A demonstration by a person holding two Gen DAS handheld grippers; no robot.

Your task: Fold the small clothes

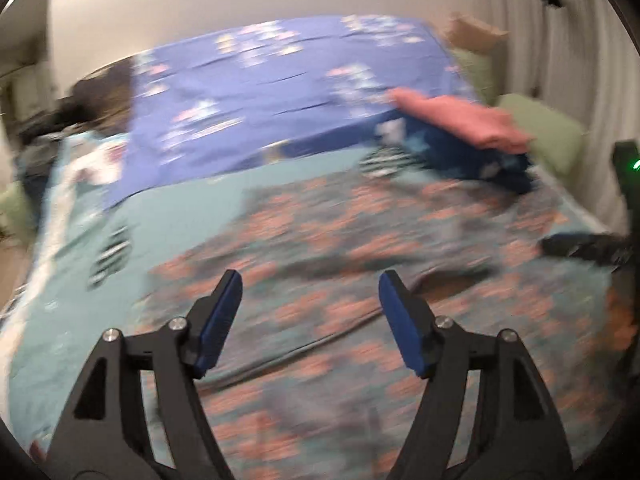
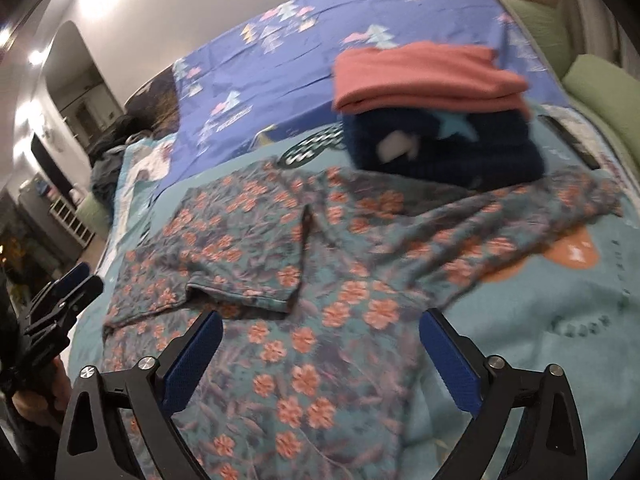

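The shirt spread out is a greyish teal covered in salmon-pink flowers, and it lies on a light teal blanket with an orange shape printed on it. Behind that there's a periwinkle blue sheet with little pastel triangle clusters, plus a plain coral-pink folded piece on top of a navy one with a light blue star. Green cushions off to the side.
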